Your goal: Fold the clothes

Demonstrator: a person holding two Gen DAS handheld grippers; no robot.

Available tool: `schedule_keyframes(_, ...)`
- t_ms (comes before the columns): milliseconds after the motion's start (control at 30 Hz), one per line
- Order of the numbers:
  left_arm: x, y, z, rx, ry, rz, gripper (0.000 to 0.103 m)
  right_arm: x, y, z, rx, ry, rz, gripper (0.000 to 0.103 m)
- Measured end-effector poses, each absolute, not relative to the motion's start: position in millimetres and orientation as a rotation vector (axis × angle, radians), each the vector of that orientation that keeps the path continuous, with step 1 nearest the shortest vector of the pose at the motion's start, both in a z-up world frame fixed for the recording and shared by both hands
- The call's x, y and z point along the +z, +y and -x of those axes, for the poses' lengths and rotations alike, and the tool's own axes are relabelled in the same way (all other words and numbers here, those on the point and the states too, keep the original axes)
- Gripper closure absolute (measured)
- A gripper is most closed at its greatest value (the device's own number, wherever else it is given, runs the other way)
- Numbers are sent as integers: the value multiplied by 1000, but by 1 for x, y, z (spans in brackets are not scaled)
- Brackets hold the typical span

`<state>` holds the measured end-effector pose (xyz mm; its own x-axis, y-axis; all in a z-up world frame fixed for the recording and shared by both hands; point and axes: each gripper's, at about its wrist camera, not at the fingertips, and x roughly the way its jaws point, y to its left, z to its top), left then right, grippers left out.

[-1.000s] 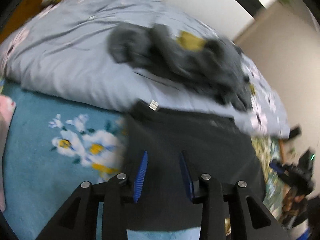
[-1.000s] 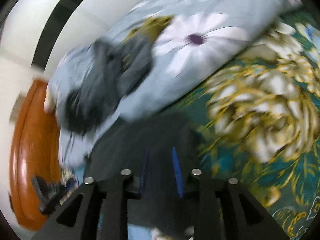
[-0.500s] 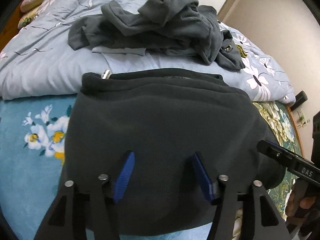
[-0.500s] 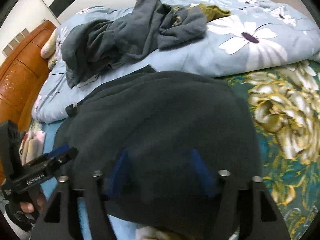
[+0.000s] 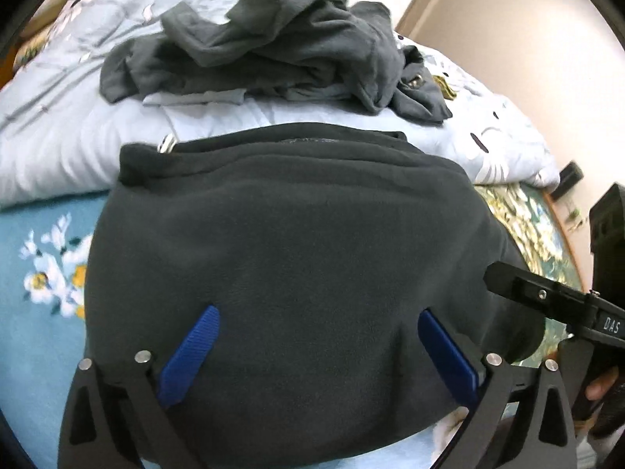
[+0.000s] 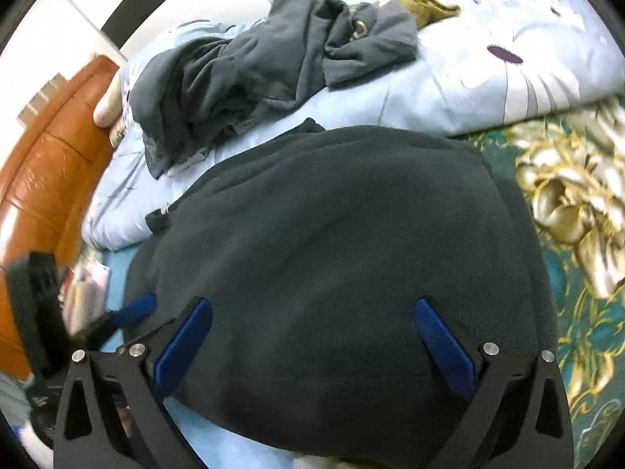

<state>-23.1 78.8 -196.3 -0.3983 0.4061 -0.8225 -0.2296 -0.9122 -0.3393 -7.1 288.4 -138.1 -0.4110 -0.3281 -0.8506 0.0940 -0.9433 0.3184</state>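
Bedsheet (image 5: 35, 312) carries a folded dark fleece (image 5: 293, 254) between and ahead of both spread grippers, left gripper (image 5: 318, 346) and right gripper (image 6: 312, 336), gripping nothing. Beyond, grey clothes (image 5: 281, 39) lie heaped on the quilt (image 5: 50, 136).

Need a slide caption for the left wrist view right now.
Left gripper open over the folded dark fleece garment, with a grey clothes pile on the quilt behind.
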Motion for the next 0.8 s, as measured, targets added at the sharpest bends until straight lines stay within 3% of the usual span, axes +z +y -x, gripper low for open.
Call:
schedule_keyframes(333,-201,98,27,2309,-72,1538,0,-128,305,4,-2379,-517,-1495,0)
schedule_keyframes(400,-192,93,25,2314,-122,1528,0,-121,313,1,-2373,-567,-1479,0)
schedule_keyframes(667,-182,-20,3,2308,-953,1588,1,-105,398,-27,-2390,-848,-1444,0)
schedule_keyframes(800,-217,-70,-6,2152,-1302,1701,1,-140,455,-54,-2246,-1223,-1497,0)
